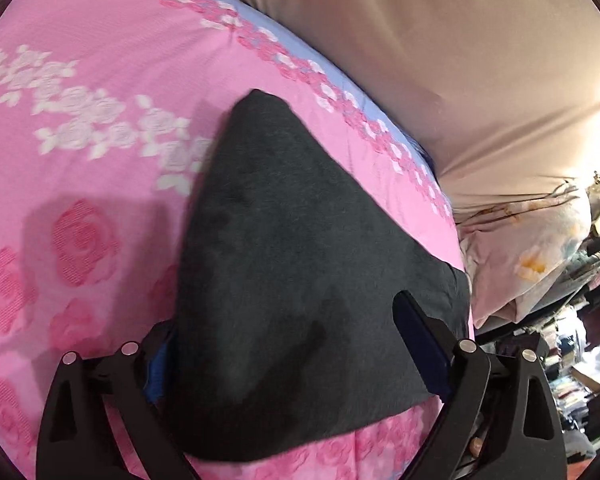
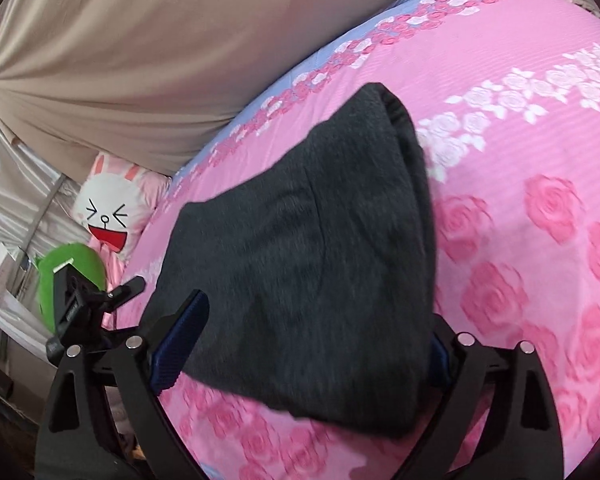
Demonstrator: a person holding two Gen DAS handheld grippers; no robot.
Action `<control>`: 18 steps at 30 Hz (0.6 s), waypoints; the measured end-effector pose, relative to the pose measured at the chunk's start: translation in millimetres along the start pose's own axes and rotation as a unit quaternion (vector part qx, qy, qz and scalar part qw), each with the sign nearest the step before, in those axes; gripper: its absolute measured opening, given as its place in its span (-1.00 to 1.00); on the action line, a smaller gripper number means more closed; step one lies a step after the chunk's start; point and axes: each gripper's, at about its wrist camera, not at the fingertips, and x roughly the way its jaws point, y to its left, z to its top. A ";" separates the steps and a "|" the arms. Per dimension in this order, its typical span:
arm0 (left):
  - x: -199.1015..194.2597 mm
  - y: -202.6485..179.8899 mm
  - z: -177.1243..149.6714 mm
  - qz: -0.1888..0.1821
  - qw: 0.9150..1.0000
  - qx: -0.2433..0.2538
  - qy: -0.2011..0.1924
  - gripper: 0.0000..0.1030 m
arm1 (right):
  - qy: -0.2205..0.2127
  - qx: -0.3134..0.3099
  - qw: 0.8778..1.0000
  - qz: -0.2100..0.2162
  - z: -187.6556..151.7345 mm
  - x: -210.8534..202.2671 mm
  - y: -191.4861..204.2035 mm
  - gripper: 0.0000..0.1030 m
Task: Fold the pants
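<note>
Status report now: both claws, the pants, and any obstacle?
Left claw open, pants between fingers. Right claw open, same. Dark pants folded on pink bedspread. Nothing in the way; rabbit pillow off the side.

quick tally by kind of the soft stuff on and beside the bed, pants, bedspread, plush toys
dark grey pants: 1
pink rose bedspread: 1
plush toys: 2, a white rabbit and a green one
total: 4
</note>
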 end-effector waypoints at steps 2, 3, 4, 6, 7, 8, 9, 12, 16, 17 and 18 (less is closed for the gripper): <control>13.0 -2.0 0.1 -0.015 0.999 -0.003 0.029 -0.45 | 0.000 -0.004 1.000 -0.020 3.3 1.2 -0.3 -0.34; 13.6 -2.2 0.4 -0.012 0.999 -0.003 0.030 -0.55 | -0.007 0.001 1.000 -0.009 3.6 -4.7 -1.0 -0.37; 8.7 -4.4 -0.8 -0.014 1.000 0.000 0.026 -0.59 | -0.009 0.002 1.000 -0.006 3.2 -10.8 -0.4 -0.39; -8.3 -10.7 -4.4 -0.019 1.000 0.011 0.020 -0.69 | -0.009 -0.009 1.000 -0.005 -2.8 -26.5 6.3 -0.40; -21.4 -12.6 -8.4 -0.024 0.999 0.014 0.021 -0.70 | -0.006 -0.019 1.000 -0.008 -9.2 -35.6 9.6 -0.40; -29.7 -12.0 -12.4 -0.027 0.999 0.014 0.024 -0.70 | -0.001 -0.026 1.000 -0.012 -15.9 -40.8 10.7 -0.39; -35.6 -10.2 -17.1 -0.026 0.999 0.012 0.027 -0.70 | 0.006 -0.029 0.999 -0.017 -21.7 -41.9 9.6 -0.38; -33.8 2.6 -31.5 -0.004 0.999 0.008 0.050 -0.56 | 0.030 -0.022 0.999 -0.038 -37.5 -31.8 -2.5 -0.21; -22.8 15.5 -33.9 -0.014 0.998 -0.042 0.044 -0.12 | 0.018 0.005 1.000 -0.009 -35.9 -31.7 -9.4 0.01; -22.2 13.8 -34.1 -0.027 0.998 -0.045 0.039 0.15 | 0.018 0.000 1.000 -0.006 -36.1 -29.9 -6.7 0.16; -21.0 10.2 -34.1 -0.036 0.998 -0.045 0.038 0.38 | 0.018 -0.010 1.000 -0.005 -36.6 -28.2 -2.7 0.23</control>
